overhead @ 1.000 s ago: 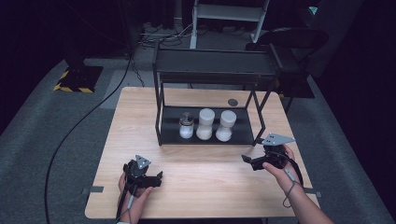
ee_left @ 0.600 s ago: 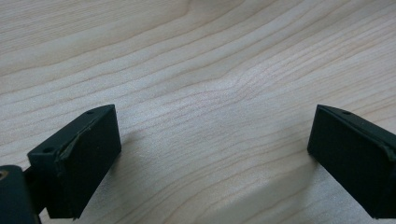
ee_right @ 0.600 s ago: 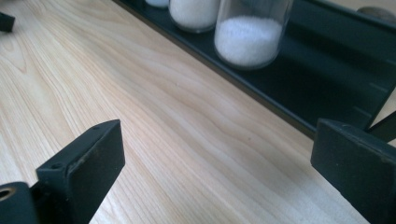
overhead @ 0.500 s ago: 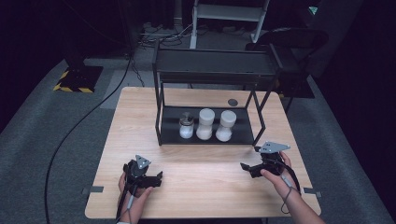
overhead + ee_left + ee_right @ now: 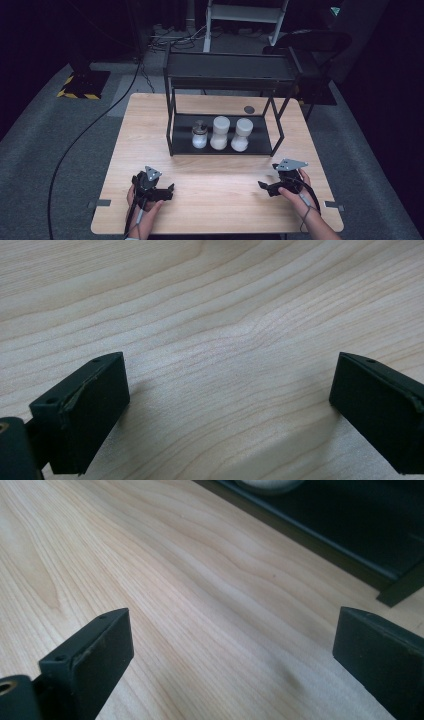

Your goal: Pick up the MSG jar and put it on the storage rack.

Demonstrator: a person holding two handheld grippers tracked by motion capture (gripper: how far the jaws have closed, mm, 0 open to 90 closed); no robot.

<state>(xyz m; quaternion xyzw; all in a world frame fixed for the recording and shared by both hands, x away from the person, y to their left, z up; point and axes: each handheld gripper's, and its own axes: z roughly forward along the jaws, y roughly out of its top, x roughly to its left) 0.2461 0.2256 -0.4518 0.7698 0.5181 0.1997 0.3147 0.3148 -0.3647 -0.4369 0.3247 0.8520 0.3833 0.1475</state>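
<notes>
Right gripper (image 5: pixel 263 186) has been sliding back toward the near edge of the table (image 5: pixel 150 120) over the last second, pulling away from the rack's right front leg; it was up beside the leg, now it is sitting lower and well apart from it. Left gripper (image 5: pixel 169 190) is staying put at the near left, no shift.

Both are resting low over bare wood, held in the person's hands coming in from the near edge. Right gripper's jaws are pointing left across the table, its grey 3-cornered plate on top. In the right gripper view (image 5: pixel 227 645) the 2 black jaws are standing wide apart, nothing between them but wood grain; the black base of the rack (image 5: pixel 320 535) is crossing the upper right corner, with the pale bottom of 1 jar just showing at the top edge. In the left gripper view (image 5: pixel 227 400) the jaws are also spread wide, only table between them.

The black 2-tier wire rack (image 5: pixel 222 145) is standing at the middle of the table, toward the far side. On its lower shelf 3 jars are lined up in a row: a small glass jar (image 5: pixel 199 135) with a dark lid at left, half full of white stuff, then 2 white jars (image 5: pixel 219 133) and (image 5: pixel 241 135) beside it, close together. All 3 are upright and well apart from both grippers. A small dark disc (image 5: pixel 249 109) is lying on the table behind the rack.
</notes>
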